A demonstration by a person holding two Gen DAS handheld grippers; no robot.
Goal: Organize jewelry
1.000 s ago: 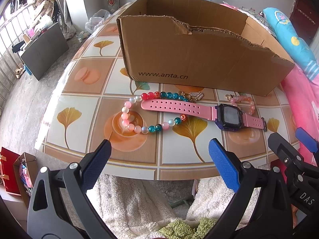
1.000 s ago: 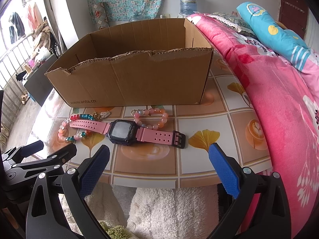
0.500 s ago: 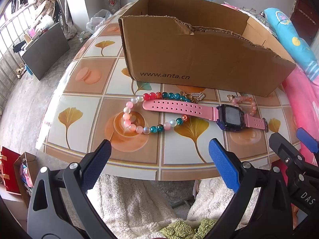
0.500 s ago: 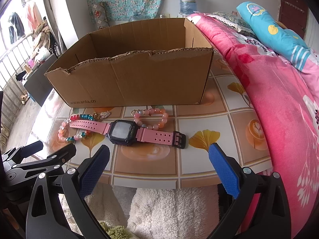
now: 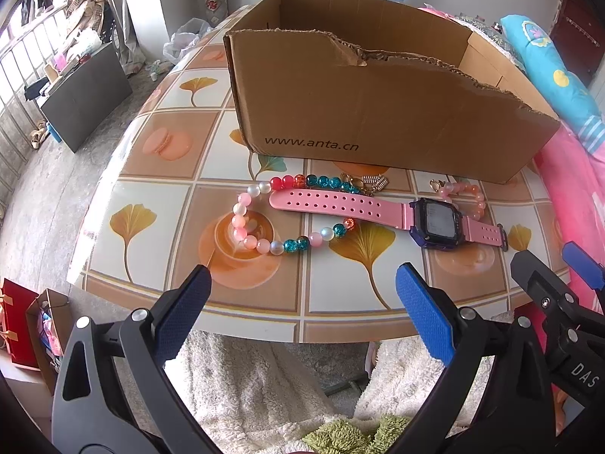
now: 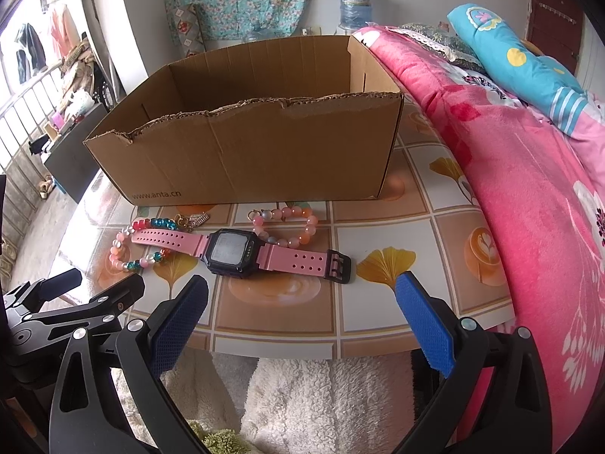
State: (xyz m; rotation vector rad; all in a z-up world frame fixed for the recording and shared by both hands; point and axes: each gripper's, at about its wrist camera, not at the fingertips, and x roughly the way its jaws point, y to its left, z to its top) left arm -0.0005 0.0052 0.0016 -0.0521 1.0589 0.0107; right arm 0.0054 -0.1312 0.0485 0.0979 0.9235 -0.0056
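Note:
A pink watch (image 5: 382, 213) (image 6: 242, 249) with a dark face lies flat on the tiled table (image 5: 159, 196), in front of an open cardboard box (image 5: 378, 113) (image 6: 249, 151). A multicoloured bead bracelet (image 5: 261, 223) (image 6: 124, 249) lies under its left strap. A pink-orange bead bracelet (image 5: 469, 196) (image 6: 298, 227) lies behind the watch face. My left gripper (image 5: 302, 287) is open and empty at the table's near edge, below the multicoloured bracelet. My right gripper (image 6: 302, 295) is open and empty, just in front of the watch.
A bed with a pink blanket (image 6: 510, 189) borders the table on the right. A white fluffy rug (image 6: 321, 397) lies under the near edge. Each gripper shows at the side of the other's view (image 5: 548, 302) (image 6: 68, 302). A dark cabinet (image 5: 83, 102) stands at left.
The left gripper has edged slightly forward toward the table. The right gripper and the jewelry have not moved.

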